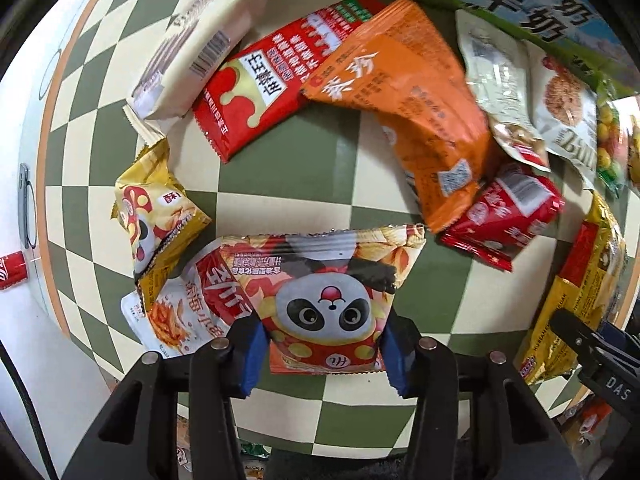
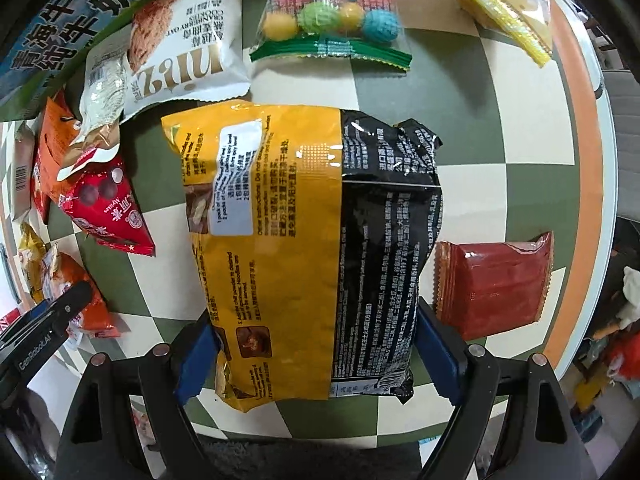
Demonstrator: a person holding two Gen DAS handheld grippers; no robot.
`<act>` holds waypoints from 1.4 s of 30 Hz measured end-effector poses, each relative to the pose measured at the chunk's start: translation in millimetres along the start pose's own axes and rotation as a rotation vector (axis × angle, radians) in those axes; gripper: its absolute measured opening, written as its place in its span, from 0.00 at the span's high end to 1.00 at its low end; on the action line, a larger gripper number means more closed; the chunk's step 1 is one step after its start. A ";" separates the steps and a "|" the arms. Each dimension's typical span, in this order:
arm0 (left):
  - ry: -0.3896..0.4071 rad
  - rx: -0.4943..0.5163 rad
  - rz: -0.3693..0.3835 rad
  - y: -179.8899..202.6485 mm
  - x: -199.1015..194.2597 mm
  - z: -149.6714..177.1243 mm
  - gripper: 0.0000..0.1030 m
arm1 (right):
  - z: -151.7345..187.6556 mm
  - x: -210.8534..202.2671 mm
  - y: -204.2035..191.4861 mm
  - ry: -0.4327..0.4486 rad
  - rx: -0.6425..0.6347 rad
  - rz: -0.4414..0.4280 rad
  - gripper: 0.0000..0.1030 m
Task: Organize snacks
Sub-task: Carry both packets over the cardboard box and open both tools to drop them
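The left gripper (image 1: 324, 354), blue pads clamped on the red-and-orange panda-print snack pouch (image 1: 324, 300), and the right gripper (image 2: 316, 354), jaws wide around the yellow-and-black noodle packet (image 2: 312, 248), likely prepare lifts; beyond the pouch lies bare checkered tablecloth (image 1: 288, 168), then crowded packets.

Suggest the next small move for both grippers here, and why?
Probably lift both straight up a little. The left gripper is pinched on the panda snack bag, and the right gripper brackets the yellow-and-black noodle pack, apparently gripping it. Other packets crowd the checkered table, so rising first should avoid dragging them.
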State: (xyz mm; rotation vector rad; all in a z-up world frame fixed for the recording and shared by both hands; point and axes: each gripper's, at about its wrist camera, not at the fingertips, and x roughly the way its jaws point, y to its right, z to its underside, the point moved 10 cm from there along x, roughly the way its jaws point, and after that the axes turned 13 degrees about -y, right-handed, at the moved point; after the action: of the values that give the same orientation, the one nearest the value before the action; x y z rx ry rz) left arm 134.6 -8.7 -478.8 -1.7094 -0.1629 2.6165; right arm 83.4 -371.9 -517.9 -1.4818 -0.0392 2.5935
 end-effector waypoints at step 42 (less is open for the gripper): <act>0.045 0.195 0.125 97.3 -240.2 -253.9 0.57 | -94.4 -242.4 190.4 0.198 -0.162 -0.088 0.15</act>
State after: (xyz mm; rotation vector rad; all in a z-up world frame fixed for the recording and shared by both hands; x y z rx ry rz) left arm 468.0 -101.1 -369.7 -1.7626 0.1996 2.5727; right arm 262.5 -600.5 -377.8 -1.7423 -0.2904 2.4121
